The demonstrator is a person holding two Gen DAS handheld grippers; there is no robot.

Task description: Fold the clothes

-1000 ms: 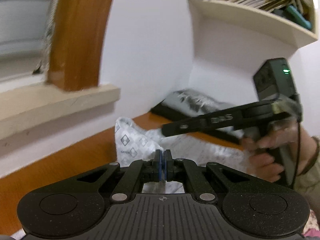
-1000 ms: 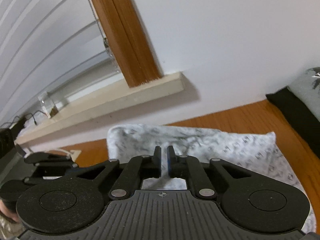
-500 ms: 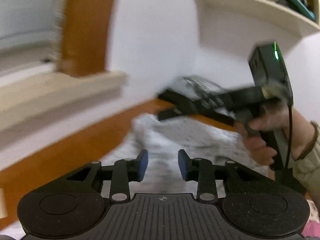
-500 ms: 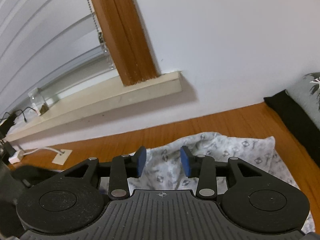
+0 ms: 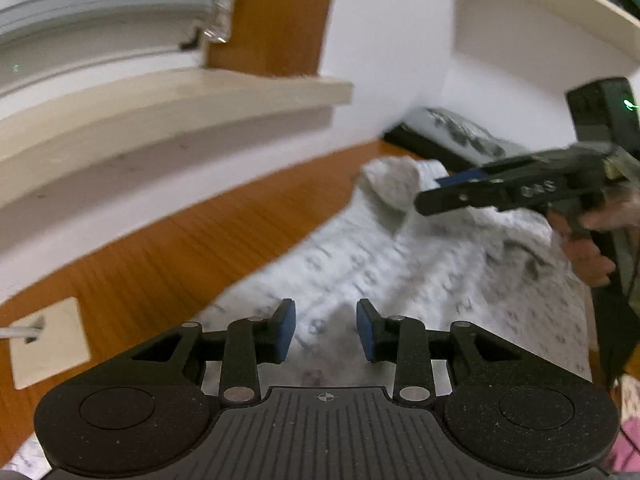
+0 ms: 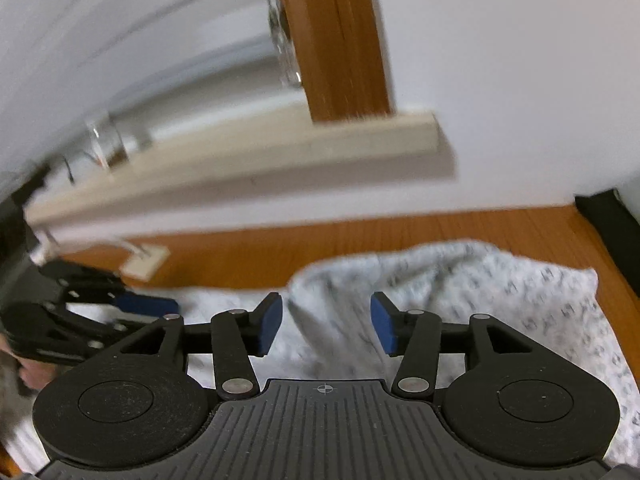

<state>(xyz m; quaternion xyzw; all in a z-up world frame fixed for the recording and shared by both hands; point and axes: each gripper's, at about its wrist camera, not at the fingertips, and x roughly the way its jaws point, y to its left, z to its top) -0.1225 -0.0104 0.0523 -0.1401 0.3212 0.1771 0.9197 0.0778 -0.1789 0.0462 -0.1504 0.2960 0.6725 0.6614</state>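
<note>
A white garment with a small grey print (image 5: 432, 264) lies rumpled on the wooden table (image 5: 180, 248). It also shows in the right wrist view (image 6: 500, 292). My left gripper (image 5: 326, 330) is open and empty, just above the cloth's near part. My right gripper (image 6: 326, 326) is open and empty over a raised fold of the cloth. The right gripper also shows in the left wrist view (image 5: 444, 190), above the garment's far corner. The left gripper shows in the right wrist view (image 6: 160, 304) at the left edge.
A cream window sill (image 5: 160, 108) and a wooden frame (image 6: 336, 40) run along the wall behind the table. A white socket plate with a cable (image 5: 46, 340) lies at the left. A black and grey cushion (image 5: 448, 136) sits in the far corner.
Both grippers were shut on the garment's edge a second ago. Both have opened and let it go, and the cloth has dropped onto the table. Both views have swung downward.
</note>
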